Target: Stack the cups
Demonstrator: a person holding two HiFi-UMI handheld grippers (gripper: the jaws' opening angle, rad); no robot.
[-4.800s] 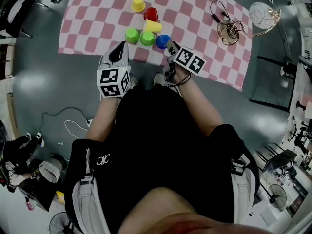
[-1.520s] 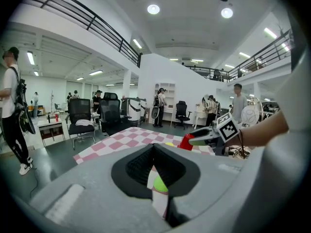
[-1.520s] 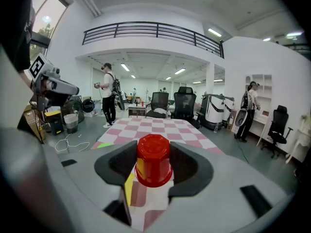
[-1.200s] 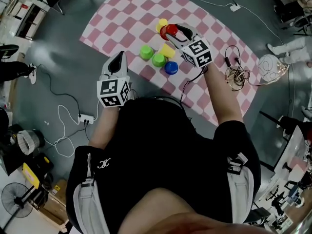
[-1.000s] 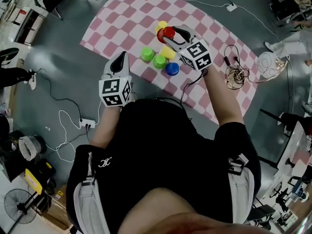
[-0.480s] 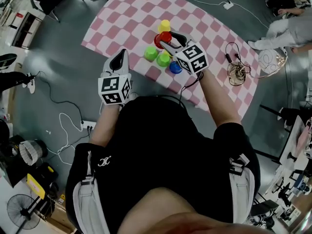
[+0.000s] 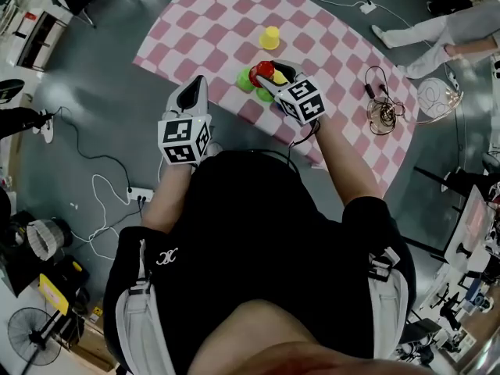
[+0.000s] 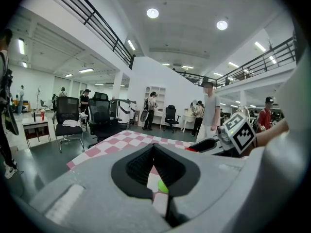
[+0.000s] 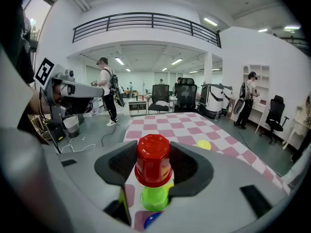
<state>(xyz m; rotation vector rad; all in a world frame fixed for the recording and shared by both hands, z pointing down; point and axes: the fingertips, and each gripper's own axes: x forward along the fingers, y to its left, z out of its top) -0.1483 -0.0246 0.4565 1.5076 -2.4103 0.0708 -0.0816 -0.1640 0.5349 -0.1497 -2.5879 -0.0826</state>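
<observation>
Large open office-lab hall, mezzanine railing (image 9: 146, 19), rolling office chairs (image 8: 67, 123), recessed ceiling lights (image 8: 152, 13)

Floor: glossy grey floor (image 7: 86, 123), pink-and-white checkered mat (image 7: 195, 22) spread on it.
Walls: white walls (image 9: 272, 67), black balcony railing (image 9: 146, 21) up high.
Light: round ceiling lamps (image 8: 152, 13) glowing.
Furniture: black office chairs (image 8: 67, 123) beyond.

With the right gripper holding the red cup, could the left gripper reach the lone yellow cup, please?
Probably yes: the left gripper holds nothing, and only bare cloth lies between it and the yellow cup.
</observation>
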